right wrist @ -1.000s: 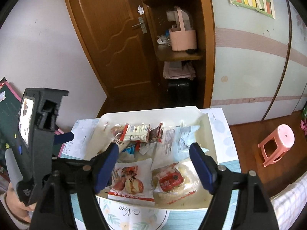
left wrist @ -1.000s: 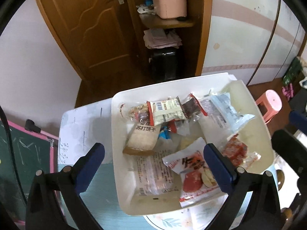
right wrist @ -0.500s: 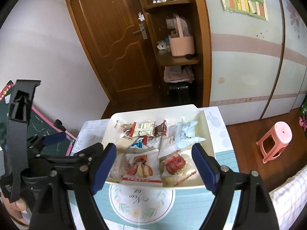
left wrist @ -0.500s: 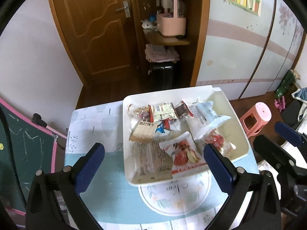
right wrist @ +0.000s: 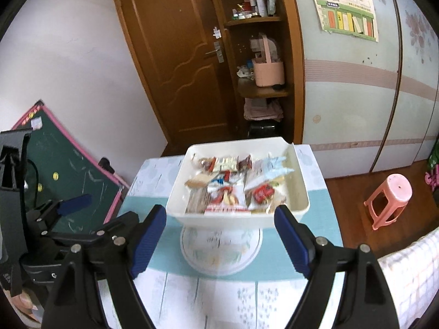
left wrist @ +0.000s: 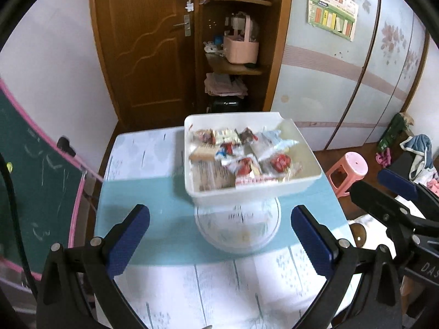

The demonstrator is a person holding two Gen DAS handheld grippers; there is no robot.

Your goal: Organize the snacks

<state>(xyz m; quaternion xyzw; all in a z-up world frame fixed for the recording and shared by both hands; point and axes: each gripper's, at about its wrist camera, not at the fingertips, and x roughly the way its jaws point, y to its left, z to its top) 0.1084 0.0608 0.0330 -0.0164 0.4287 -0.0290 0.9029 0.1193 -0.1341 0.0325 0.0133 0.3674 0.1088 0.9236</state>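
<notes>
A white tray (left wrist: 255,189) of snacks (left wrist: 241,156) sits on a blue-and-white table (left wrist: 164,219) before a wooden door (left wrist: 145,41). Both grippers, left (left wrist: 219,235) and right (right wrist: 219,235), gape empty.

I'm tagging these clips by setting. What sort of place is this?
Most likely a room in a home, perhaps a bedroom or a child's room. A wooden door stands beside corner shelves of household bits, a sliding wardrobe lines the wall, and a chalkboard and pink stool stand nearby.
</notes>
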